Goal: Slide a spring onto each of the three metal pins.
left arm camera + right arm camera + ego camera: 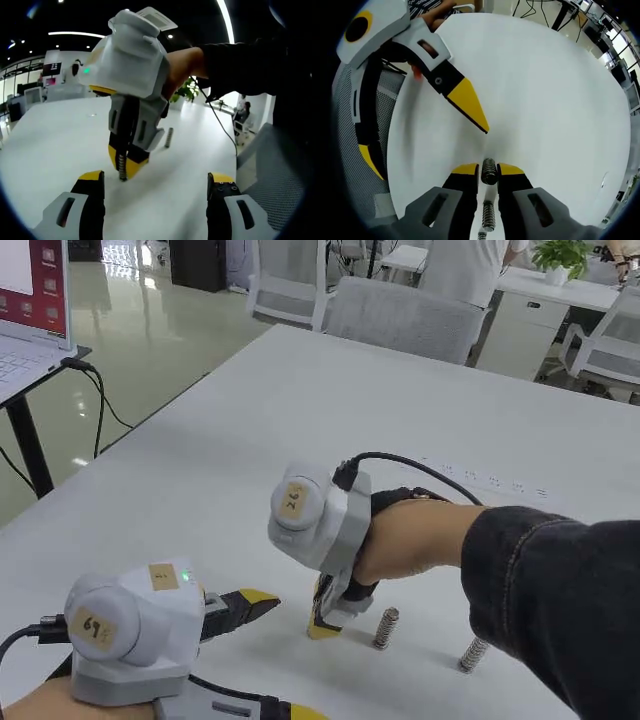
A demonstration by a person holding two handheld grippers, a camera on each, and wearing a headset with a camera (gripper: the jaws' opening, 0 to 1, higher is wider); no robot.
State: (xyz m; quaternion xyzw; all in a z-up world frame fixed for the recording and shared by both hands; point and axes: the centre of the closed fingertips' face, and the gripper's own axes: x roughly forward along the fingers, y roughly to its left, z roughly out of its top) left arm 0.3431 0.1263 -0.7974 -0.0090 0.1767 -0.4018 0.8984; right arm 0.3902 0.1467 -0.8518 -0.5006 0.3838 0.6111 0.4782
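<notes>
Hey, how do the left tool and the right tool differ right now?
Jaws: the left tool has them wide apart and empty; the right tool has them closed on a spring. Pose: the right tool points steeply down at the white table, while the left tool lies low, aimed across it toward the right tool. Both have white bodies and yellow-tipped jaws.

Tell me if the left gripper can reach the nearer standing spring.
Probably not straight on: the right gripper, shut on another spring, stands between the open left gripper and that standing spring.
</notes>
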